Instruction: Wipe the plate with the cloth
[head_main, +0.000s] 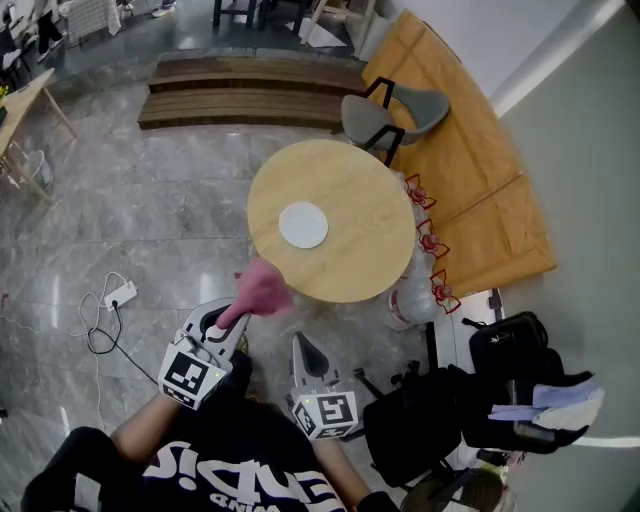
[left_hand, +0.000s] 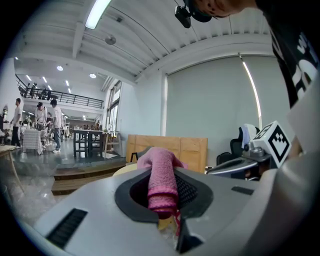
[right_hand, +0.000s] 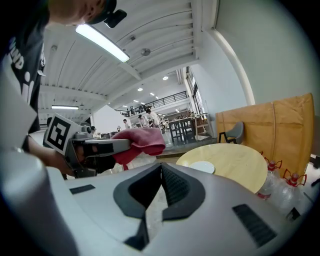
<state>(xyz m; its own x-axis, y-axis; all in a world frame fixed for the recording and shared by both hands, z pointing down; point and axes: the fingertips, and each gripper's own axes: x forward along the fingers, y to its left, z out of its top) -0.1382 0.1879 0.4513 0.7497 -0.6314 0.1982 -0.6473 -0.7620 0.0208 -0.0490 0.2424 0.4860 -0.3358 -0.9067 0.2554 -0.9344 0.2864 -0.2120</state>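
Observation:
A white plate (head_main: 303, 225) lies near the middle of a round wooden table (head_main: 370, 200); the right gripper view shows the plate (right_hand: 202, 166) too. My left gripper (head_main: 238, 313) is shut on a pink cloth (head_main: 262, 286), held in the air just off the table's near-left edge. In the left gripper view the cloth (left_hand: 161, 180) is bunched between the jaws. My right gripper (head_main: 306, 350) hangs lower, short of the table, shut with nothing in it. From the right gripper view the cloth (right_hand: 140, 141) shows at left.
A grey chair (head_main: 392, 115) stands at the table's far side. Water bottles (head_main: 425, 240) line the floor to the table's right, beside leaning wooden boards (head_main: 470, 150). A black office chair (head_main: 500, 390) is at lower right. A power strip (head_main: 118, 294) lies on the floor at left.

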